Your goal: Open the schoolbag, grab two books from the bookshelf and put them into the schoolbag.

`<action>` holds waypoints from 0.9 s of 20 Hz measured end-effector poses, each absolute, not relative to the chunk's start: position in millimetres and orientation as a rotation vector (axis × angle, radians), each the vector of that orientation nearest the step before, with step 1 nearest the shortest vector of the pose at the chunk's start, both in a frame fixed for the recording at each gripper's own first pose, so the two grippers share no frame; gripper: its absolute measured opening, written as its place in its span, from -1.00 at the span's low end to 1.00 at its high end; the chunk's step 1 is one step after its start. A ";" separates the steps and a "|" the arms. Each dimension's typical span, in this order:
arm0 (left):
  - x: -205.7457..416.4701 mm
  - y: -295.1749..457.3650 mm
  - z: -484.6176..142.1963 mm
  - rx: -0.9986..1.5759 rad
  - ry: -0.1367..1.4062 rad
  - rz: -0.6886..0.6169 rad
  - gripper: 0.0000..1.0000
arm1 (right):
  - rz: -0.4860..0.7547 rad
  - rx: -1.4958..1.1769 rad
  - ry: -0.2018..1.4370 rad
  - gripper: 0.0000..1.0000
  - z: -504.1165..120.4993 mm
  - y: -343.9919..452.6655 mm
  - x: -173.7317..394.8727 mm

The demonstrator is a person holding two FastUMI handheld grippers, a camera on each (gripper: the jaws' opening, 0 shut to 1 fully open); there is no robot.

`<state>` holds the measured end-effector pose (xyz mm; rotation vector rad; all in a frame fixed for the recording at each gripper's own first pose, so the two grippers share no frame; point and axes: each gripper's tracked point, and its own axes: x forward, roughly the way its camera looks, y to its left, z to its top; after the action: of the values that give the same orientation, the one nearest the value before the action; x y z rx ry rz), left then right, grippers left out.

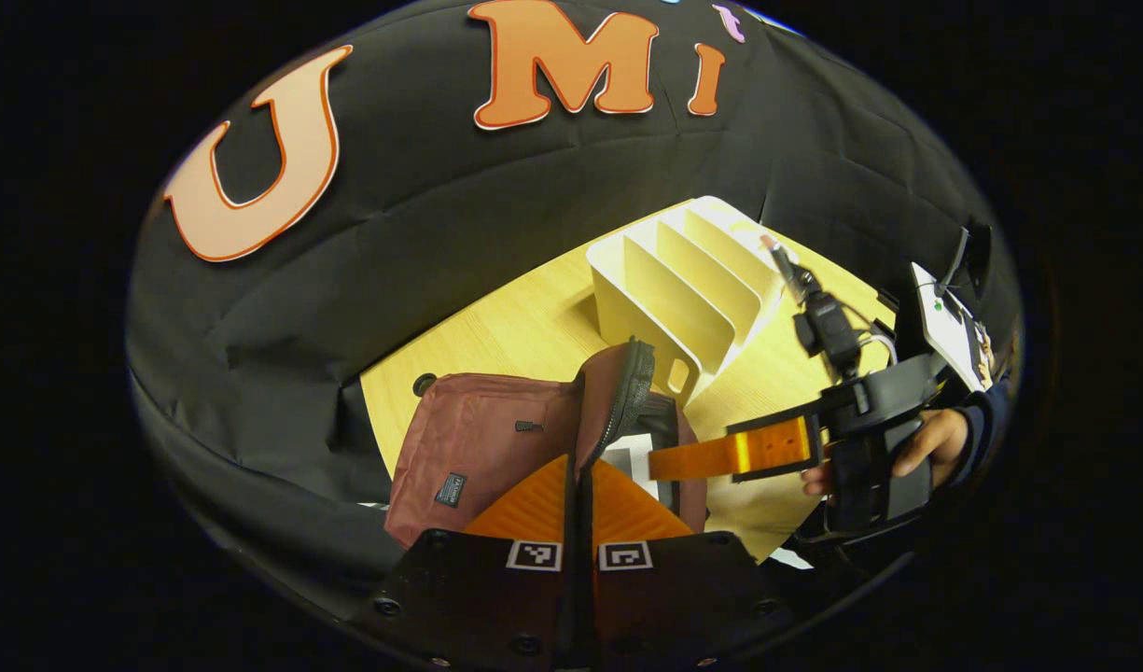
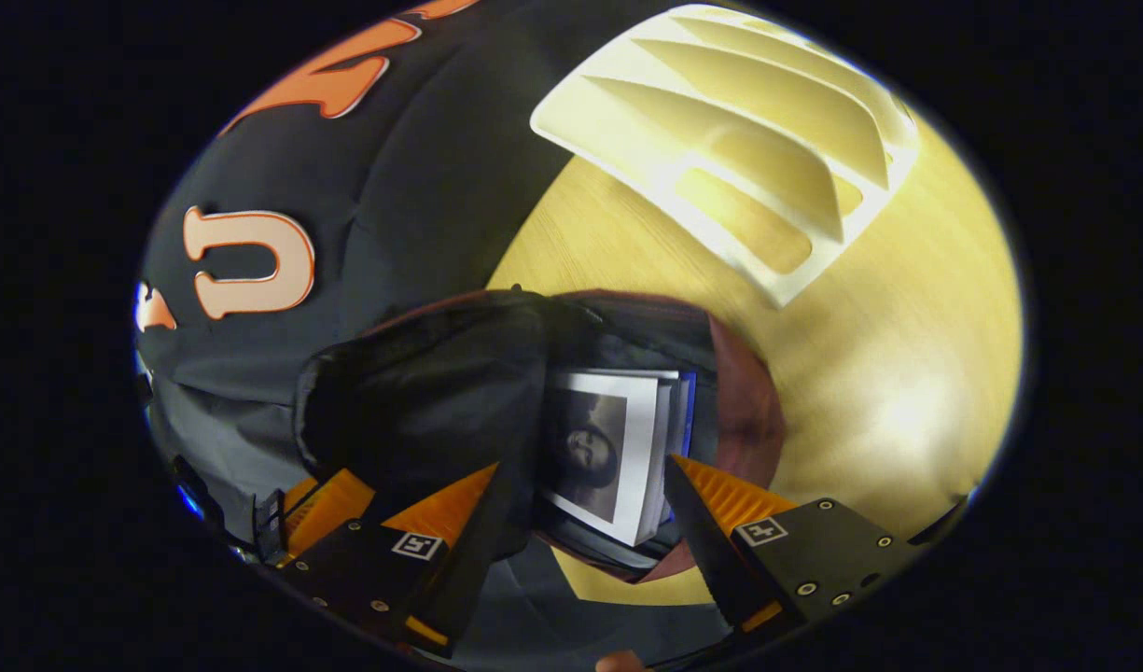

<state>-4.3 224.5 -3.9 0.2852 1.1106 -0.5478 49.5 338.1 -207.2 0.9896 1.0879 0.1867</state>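
Left gripper view: cam rides low over the table [image 1: 524, 327], looking fwd and slightly down along the left gripper [image 1: 578, 509], fingers at bottom centre. Maroon bag [image 1: 482, 448] sits close, just beyond the fingers; white bookshelf [image 1: 688, 289] centre-right, farther back; right gripper [image 1: 720, 457] at right of frame.

Right gripper view: cam looks steeply down, very near the bag [image 2: 440, 392], its own gripper [image 2: 580, 504] at bottom. Books [image 2: 613, 453] lie centre frame, bookshelf [image 2: 739, 140] upper right, table [image 2: 907, 373] at right.

Shared by both views: bag, bookshelf, tabletop, black booth wall [image 1: 422, 215].
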 end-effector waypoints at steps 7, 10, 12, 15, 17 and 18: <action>-31.9 197.1 -24.2 0.331 1.117 -0.533 -0.87 | 0.115 0.852 0.929 0.95 -175.0 233.3 63.8; -40.6 190.2 -44.7 0.336 1.120 -0.473 -0.47 | 0.090 0.754 0.859 0.95 -160.5 181.3 69.9; -55.2 173.9 -62.4 0.300 1.148 -0.462 -0.63 | 0.059 0.699 0.818 0.95 -153.5 145.3 69.8; -69.9 157.1 -73.5 0.304 1.165 -0.435 -0.37 | 0.050 0.629 0.767 0.95 -136.9 112.4 77.3; -68.2 150.3 -70.6 0.313 1.142 -0.397 0.14 | 0.052 0.572 0.723 0.95 -122.7 94.8 80.9; -66.0 149.9 -69.9 0.310 1.139 -0.370 0.04 | 0.058 0.542 0.700 0.95 -116.4 86.9 82.5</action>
<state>-66.0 149.9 -69.9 0.3101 1.1387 -0.3705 82.5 86.9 -116.4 0.5415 0.7002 0.0579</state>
